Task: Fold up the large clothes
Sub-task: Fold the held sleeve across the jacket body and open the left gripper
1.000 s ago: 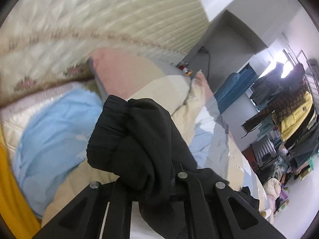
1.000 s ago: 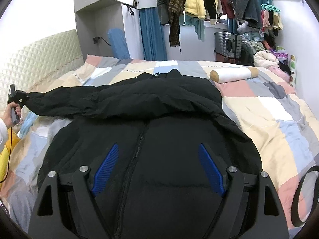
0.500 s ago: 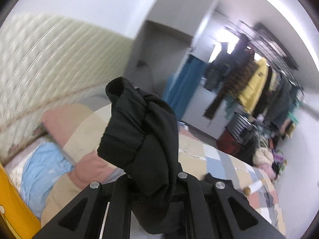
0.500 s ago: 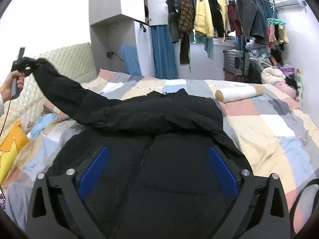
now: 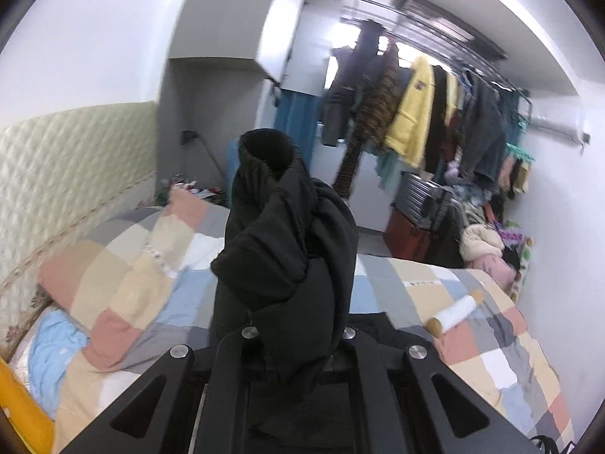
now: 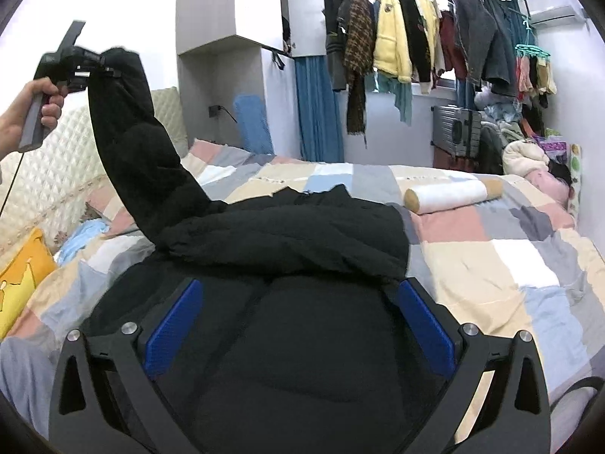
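A large black padded jacket [image 6: 302, 321] lies face up on the patchwork bed [image 6: 510, 257]. My left gripper [image 5: 298, 335] is shut on the cuff of its sleeve [image 5: 283, 234], which bunches up in front of the camera. In the right wrist view the left gripper [image 6: 94, 70] holds that sleeve [image 6: 136, 159] high above the bed's left side, near the headboard. My right gripper [image 6: 298, 314] is open with blue pads [image 6: 174, 321], hovering over the jacket's body and holding nothing.
A white bolster roll [image 6: 450, 195] lies on the bed to the right of the jacket. A yellow pillow [image 6: 22, 283] and a blue pillow [image 6: 85, 234] sit by the quilted headboard [image 6: 56, 174]. A clothes rack [image 6: 435, 45] hangs at the far wall.
My left gripper has lifted the sleeve from bed level to high in the air and swung to face the room. The right gripper has risen slightly and stays open.
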`<state>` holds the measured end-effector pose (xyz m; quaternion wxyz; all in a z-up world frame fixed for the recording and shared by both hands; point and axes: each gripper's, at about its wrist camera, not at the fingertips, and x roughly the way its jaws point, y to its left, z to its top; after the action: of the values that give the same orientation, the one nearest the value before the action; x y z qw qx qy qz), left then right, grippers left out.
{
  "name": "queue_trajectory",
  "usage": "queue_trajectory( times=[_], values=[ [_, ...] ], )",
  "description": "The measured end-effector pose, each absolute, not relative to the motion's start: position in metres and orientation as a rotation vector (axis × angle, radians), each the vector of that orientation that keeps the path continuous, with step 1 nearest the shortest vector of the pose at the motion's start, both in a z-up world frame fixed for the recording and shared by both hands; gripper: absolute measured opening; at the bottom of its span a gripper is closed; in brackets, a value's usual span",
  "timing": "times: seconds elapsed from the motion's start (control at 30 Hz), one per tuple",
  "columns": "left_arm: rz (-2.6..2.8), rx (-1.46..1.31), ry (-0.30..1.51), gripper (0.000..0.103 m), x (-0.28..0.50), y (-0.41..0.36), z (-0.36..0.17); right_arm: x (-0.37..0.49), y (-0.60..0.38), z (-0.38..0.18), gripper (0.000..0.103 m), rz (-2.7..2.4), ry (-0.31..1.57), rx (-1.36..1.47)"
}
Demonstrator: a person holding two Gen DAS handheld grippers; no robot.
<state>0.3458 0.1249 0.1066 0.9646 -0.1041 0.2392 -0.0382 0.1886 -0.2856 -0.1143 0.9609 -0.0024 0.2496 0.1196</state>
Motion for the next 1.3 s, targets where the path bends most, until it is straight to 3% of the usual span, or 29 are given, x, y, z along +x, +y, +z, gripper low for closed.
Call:
queue_trajectory(
  times=[0.27,0.43,0.8,1.0,1.3],
  values=[
    [-0.244,-0.116,0.481,0.009,0.366,-0.014,0.074,0.186,-0.315,-0.111,0.103,0.219,0.488,0.041],
    [-0.358,-0.126,0.509,0.009,0.379,-0.085,0.023,0.187,-0.325,-0.115,0.103,0.195,0.470,0.036],
    [-0.381,0.026,0.707,0.009,0.410,-0.226,-0.154,0.215,-0.368,-0.139,0.103,0.131,0.500,0.205],
    [-0.330,0.107,0.765,0.009,0.419,-0.250,-0.203,0.215,-0.379,-0.143,0.103,0.141,0.470,0.265],
    [-0.359,0.130,0.831,0.009,0.426,-0.253,-0.227,0.228,-0.375,-0.154,0.103,0.165,0.487,0.294]
  ],
)
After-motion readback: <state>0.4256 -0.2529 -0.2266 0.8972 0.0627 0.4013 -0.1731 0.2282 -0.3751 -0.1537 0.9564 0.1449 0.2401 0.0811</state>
